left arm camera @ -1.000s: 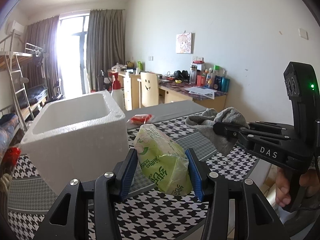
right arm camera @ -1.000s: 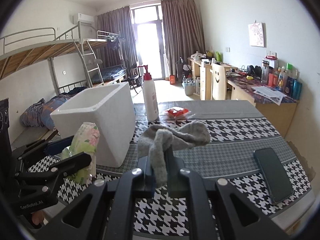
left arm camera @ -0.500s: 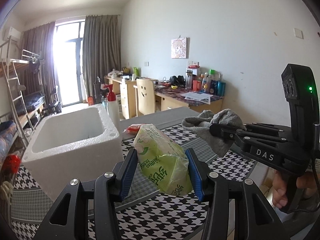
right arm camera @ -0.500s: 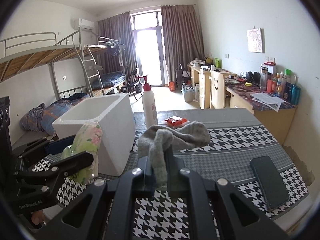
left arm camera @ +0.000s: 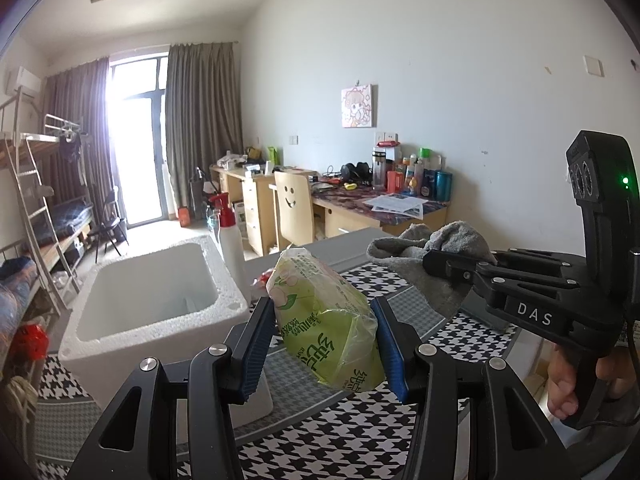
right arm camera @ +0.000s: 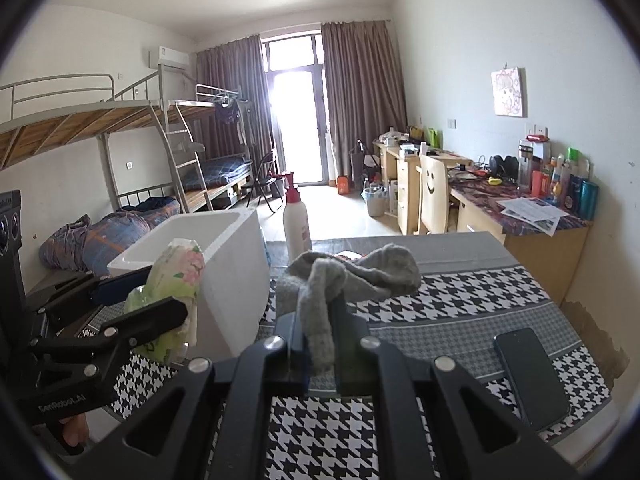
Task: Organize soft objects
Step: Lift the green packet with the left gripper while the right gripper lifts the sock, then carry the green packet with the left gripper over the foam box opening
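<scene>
Bright daylight glare from the balcony door (right arm camera: 294, 126), washed-out panes, sharp focus, heavy fisheye bending, dark vignetted corners.

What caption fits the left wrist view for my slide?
Left gripper grips a green tissue pack beside the foam box; right gripper holds a grey sock.

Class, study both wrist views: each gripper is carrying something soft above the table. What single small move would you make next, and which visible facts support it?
Probably carry the left gripper sideways until it is over the open foam box. It is clamped on the green tissue pack, which is lifted off the table beside that box. The right gripper, shut on the grey sock, is farther from it and can follow.
</scene>
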The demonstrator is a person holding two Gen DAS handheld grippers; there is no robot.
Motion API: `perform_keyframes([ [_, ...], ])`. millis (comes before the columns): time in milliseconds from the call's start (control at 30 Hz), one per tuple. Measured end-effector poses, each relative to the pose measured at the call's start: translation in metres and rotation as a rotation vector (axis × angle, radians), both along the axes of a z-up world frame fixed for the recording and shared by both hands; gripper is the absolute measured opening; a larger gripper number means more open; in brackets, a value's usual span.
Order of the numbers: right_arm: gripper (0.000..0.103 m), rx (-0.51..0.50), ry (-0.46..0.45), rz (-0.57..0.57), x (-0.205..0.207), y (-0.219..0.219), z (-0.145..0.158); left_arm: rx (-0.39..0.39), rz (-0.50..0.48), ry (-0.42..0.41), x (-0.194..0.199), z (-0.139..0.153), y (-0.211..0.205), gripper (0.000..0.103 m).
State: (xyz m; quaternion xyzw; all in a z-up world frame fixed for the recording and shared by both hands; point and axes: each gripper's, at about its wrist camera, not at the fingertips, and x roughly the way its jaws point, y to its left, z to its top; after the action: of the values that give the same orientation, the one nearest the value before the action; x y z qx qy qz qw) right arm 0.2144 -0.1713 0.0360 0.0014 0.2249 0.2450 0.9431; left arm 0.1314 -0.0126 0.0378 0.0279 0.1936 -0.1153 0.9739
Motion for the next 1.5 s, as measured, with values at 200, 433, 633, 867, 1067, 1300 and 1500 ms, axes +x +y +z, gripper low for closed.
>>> perform_keyframes([
  [200,0.011,0.009,-0.012,-0.001,0.002,0.001,0.005,0.000,0.008,-0.013,0.003,0.006,-0.001,0.051],
  [433,0.011,0.011,-0.035,0.007,0.001,0.003,0.011,0.000,0.020,-0.030,0.005,0.009,0.001,0.051],
  [633,0.011,0.019,-0.045,0.017,0.004,0.007,0.013,0.000,0.051,-0.037,0.011,0.011,0.005,0.051],
  [867,0.011,0.025,-0.058,0.033,0.008,0.011,0.019,-0.003,0.093,-0.065,0.017,0.021,0.016,0.051],
  [1067,0.011,0.030,-0.064,0.044,0.013,0.016,0.023,-0.005,0.106,-0.082,0.022,0.026,0.022,0.051],
  [1300,0.011,0.031,-0.069,0.055,0.017,0.022,0.027,-0.009,0.133,-0.092,0.028,0.030,0.029,0.051],
  [1500,0.011,0.029,-0.069,0.067,0.021,0.029,0.029,-0.007,0.154,-0.097,0.034,0.032,0.035,0.051],
])
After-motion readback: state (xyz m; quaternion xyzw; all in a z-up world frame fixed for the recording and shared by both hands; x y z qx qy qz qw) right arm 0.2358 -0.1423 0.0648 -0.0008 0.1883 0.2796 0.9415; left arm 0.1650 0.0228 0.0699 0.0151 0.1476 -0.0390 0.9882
